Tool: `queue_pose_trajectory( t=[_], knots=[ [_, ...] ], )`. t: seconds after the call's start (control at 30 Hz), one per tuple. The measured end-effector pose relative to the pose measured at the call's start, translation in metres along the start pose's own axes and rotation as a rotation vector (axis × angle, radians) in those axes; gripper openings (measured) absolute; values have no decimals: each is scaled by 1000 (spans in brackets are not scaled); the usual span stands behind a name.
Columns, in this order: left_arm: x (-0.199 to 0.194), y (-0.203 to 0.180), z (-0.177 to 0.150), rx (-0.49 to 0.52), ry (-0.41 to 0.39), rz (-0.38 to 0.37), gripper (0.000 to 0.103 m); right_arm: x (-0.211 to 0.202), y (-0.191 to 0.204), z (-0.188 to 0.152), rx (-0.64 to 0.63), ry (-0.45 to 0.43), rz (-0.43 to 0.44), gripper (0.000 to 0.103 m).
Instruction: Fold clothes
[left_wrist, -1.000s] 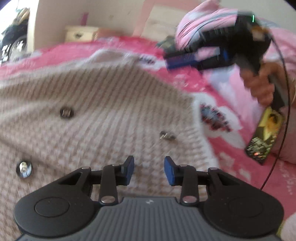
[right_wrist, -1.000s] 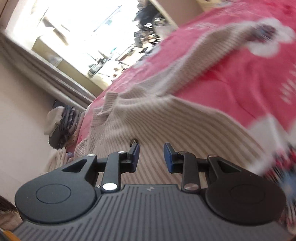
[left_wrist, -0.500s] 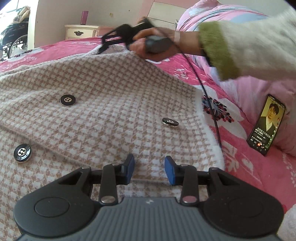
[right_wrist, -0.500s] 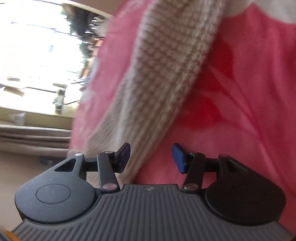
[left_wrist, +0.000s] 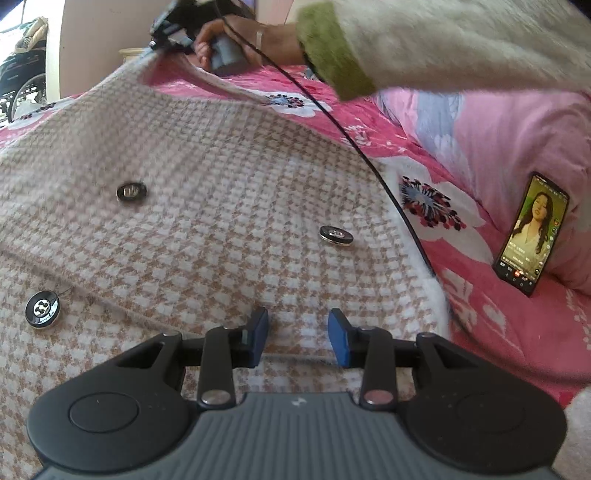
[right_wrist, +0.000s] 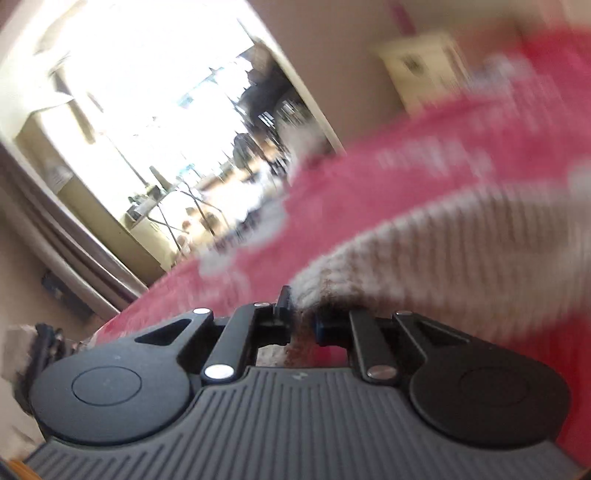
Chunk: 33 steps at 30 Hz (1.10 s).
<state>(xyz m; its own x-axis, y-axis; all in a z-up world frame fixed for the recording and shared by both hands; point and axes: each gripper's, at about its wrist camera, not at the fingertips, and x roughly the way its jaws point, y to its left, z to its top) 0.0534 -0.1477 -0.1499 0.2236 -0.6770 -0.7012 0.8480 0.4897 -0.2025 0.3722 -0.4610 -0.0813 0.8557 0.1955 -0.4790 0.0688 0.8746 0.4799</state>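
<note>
A beige-and-white checked cardigan (left_wrist: 221, 206) with black-and-silver buttons (left_wrist: 335, 235) lies spread on the pink floral bedspread (left_wrist: 517, 332). My left gripper (left_wrist: 298, 338) hovers open just above the cardigan's near part, cloth showing in the gap between the blue pads. At the far top, a hand (left_wrist: 236, 44) in a fuzzy white sleeve with a green cuff holds my right gripper (left_wrist: 162, 31). Its jaws are closing on the end of the cardigan's sleeve (left_wrist: 147, 62). In the right wrist view, the right gripper (right_wrist: 301, 325) pinches the knit cuff (right_wrist: 325, 288), and the sleeve (right_wrist: 443, 236) trails off right, blurred.
A phone (left_wrist: 532, 232) with a lit screen leans against a pink pillow (left_wrist: 498, 140) at the right. The right gripper's black cable (left_wrist: 369, 158) runs across the cardigan's right edge. A pale cabinet (right_wrist: 424, 70) and a bright doorway (right_wrist: 166, 110) lie beyond the bed.
The right gripper has travelled to the sleeve's far end and closed on the cuff, lifting it off the bedspread. The left gripper stays in place, open as before.
</note>
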Motion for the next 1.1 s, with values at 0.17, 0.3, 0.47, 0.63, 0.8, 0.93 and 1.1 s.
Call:
queue_pose_trajectory(
  t=[0.17, 0.3, 0.47, 0.63, 0.8, 0.93, 1.1],
  knots=[
    [0, 0, 1, 5, 14, -3, 36, 53, 7, -1, -255, 92, -128, 9],
    [1, -2, 0, 20, 12, 1, 37, 77, -7, -23, -282, 217, -221, 30],
    [0, 0, 1, 27, 9, -6, 37, 18, -18, -5, -238, 182, -140, 29],
    [1, 2, 3, 42, 14, -17, 37, -84, 14, -26, -389, 190, 41, 19],
    [1, 4, 7, 25, 19, -34, 38, -105, 22, -99, -576, 408, 96, 15],
    [-8, 6, 16, -3, -11, -37, 38, -84, -11, -127, -570, 452, -34, 18],
    [-28, 4, 39, -45, -108, -52, 42, -148, 15, -101, -568, 352, 23, 19]
  ],
)
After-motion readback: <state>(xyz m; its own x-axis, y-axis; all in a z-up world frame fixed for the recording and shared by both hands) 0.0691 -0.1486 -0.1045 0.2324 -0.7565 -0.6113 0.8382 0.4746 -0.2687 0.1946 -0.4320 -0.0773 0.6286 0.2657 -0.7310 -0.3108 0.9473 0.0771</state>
